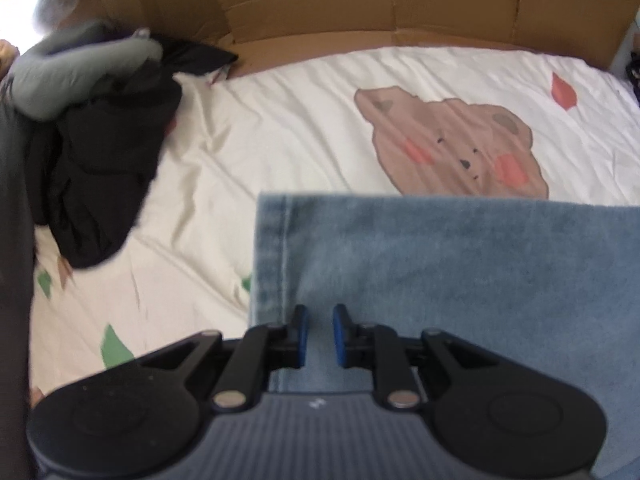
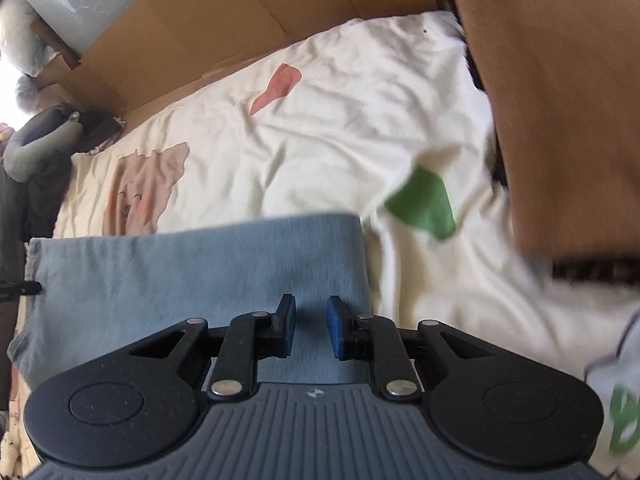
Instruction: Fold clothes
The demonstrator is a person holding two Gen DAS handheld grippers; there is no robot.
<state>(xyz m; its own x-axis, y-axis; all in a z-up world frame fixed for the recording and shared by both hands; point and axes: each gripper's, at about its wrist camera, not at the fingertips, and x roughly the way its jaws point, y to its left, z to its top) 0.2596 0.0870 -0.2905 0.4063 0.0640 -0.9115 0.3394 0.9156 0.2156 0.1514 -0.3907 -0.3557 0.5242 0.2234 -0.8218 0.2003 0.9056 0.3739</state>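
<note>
Light blue denim jeans (image 1: 440,260) lie flat on the cream bed sheet (image 1: 280,120), folded into a band with a stitched hem at the left edge. My left gripper (image 1: 320,312) hovers over the jeans near that hem; it is open, and denim shows through the gap between the blue pads. The right wrist view shows the same jeans (image 2: 200,272), with my right gripper (image 2: 311,304) open above their right end. A dark tip of the left gripper (image 2: 24,288) pokes in at the jeans' left edge.
A heap of black clothes (image 1: 100,160) and a grey garment (image 1: 80,68) sit at the sheet's far left. Cardboard (image 1: 360,0) walls the back. A blurred brown surface (image 2: 560,100) fills the right, and a pale garment with green print (image 2: 616,400) lies at the lower right.
</note>
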